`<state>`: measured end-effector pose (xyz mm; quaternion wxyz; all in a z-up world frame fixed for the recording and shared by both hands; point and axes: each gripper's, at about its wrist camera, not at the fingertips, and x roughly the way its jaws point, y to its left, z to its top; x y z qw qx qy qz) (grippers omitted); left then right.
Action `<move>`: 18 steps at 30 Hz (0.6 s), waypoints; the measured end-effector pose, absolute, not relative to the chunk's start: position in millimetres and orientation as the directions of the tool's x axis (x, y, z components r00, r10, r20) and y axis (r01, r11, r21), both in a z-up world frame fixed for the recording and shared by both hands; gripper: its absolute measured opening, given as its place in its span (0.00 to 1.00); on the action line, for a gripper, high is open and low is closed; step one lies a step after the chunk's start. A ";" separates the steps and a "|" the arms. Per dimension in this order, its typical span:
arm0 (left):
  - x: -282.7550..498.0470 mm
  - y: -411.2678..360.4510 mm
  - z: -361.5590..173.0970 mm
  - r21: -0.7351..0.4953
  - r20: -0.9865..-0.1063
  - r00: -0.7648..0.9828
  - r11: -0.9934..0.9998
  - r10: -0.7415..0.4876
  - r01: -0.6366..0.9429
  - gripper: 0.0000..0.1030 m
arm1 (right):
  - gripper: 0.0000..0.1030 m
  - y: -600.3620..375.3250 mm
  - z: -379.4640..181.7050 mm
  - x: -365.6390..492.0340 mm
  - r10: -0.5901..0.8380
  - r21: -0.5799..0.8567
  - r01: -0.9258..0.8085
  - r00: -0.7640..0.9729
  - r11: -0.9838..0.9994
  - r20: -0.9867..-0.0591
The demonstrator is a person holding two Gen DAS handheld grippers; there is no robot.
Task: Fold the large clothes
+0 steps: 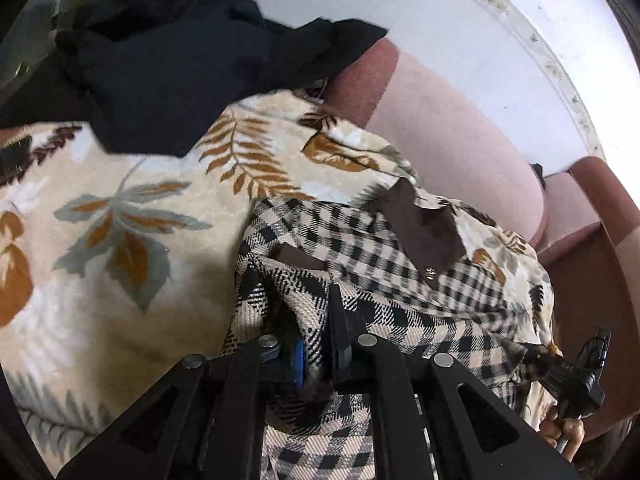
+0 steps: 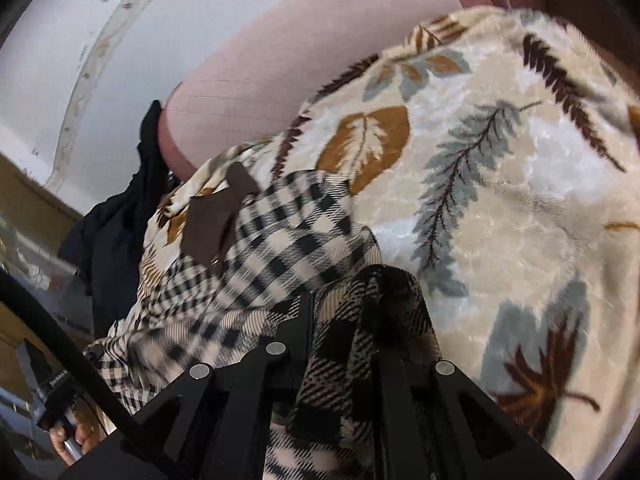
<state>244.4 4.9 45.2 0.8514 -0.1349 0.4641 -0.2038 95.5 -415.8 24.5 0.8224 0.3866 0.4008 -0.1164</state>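
checked garment (image 1: 400,264) pinched tight by left gripper (image 1: 316,320) and right gripper (image 2: 340,312).

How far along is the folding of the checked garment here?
Done: little, no finished fold shows. In hand: the left tool and right tool are each shut on bunched cloth of the checked garment, which trails over the leaf-print blanket. Its brown collar lies crumpled. Left: spreading it flat and all the folds. A dark garment also lies unfolded.
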 end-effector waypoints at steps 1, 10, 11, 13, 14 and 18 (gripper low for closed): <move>250.8 5.4 38.6 -0.432 -0.740 0.477 0.879 -0.474 0.203 0.08 | 0.10 -421.0 19.4 100.6 0.131 0.557 0.502 0.654 0.662 -0.745; 272.6 36.5 44.5 -0.590 -0.611 0.571 0.796 -0.548 0.134 0.65 | 0.50 -450.4 2.0 119.4 0.169 0.721 0.455 0.774 0.523 -0.611; 271.7 42.8 48.1 -0.596 -0.594 0.603 0.795 -0.532 0.114 0.66 | 0.54 -452.3 2.6 119.1 0.151 0.719 0.457 0.781 0.523 -0.606; 274.3 56.8 52.1 -0.636 -0.570 0.622 0.767 -0.538 0.080 0.67 | 0.54 -456.4 2.4 117.4 0.145 0.732 0.458 0.791 0.504 -0.594; 275.3 61.4 52.7 -0.649 -0.569 0.619 0.758 -0.541 0.066 0.67 | 0.54 -457.9 3.0 114.7 0.138 0.736 0.462 0.794 0.495 -0.592; 272.5 60.6 57.0 -0.600 -0.599 0.631 0.799 -0.492 0.054 0.67 | 0.54 -457.9 21.6 102.8 0.067 0.721 0.466 0.815 0.513 -0.575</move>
